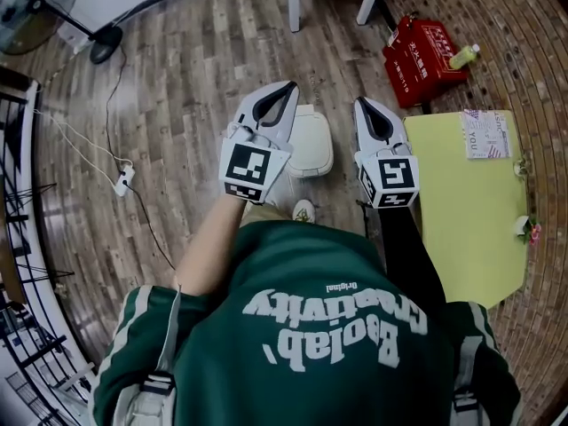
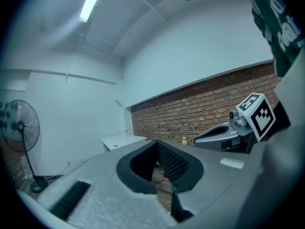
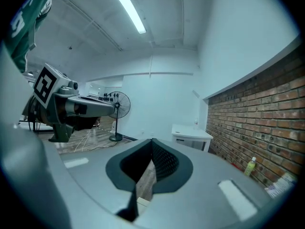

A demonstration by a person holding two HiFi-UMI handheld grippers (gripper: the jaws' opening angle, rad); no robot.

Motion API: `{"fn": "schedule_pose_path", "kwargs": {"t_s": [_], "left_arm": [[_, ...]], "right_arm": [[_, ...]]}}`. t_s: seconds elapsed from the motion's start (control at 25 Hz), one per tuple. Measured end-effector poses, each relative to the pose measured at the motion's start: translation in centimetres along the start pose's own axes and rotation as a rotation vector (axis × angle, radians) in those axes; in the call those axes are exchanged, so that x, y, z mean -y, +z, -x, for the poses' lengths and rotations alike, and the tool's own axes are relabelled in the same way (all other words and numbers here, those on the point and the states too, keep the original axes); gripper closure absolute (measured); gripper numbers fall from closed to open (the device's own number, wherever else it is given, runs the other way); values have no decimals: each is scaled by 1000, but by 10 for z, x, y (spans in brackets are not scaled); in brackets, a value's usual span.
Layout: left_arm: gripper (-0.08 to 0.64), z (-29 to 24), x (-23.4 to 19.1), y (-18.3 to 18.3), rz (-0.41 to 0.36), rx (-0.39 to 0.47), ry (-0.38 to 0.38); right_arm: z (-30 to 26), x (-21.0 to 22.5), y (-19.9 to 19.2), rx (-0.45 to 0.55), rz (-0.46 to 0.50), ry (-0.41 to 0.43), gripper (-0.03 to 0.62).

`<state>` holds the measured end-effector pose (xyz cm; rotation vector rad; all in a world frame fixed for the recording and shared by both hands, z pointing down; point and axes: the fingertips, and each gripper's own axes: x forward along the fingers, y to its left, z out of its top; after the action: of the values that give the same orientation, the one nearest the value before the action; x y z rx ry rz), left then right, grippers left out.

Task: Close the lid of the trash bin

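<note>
Straight below, both grippers hang over a white trash bin on the wooden floor.

Largest is the plank floor [image 1: 177, 87], with a yellow table [image 1: 461, 202] along its right side by the brick wall. The trash bin [image 1: 312, 140] stands just ahead of the person's green shirt [image 1: 311, 327], between the two grippers, and from above its lid looks flat and down. A red box [image 1: 422, 59] lies further off, with a green bottle [image 1: 464, 56] touching it. The left gripper [image 1: 291, 85] overlaps the bin's left edge, jaws pressed together on nothing. The right gripper [image 1: 362, 102] is just beside the bin's right edge, its jaws likewise together and empty.
</note>
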<state>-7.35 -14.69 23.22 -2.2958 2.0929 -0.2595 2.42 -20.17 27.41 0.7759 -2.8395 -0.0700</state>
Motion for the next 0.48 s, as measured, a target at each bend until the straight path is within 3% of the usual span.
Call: {"fn": "schedule_pose_path", "kwargs": {"t_s": [0.48], "left_arm": [[556,-3,1,3,-10,7,-2]], "right_arm": [[2,-2,6,6,77,14,583]]}}
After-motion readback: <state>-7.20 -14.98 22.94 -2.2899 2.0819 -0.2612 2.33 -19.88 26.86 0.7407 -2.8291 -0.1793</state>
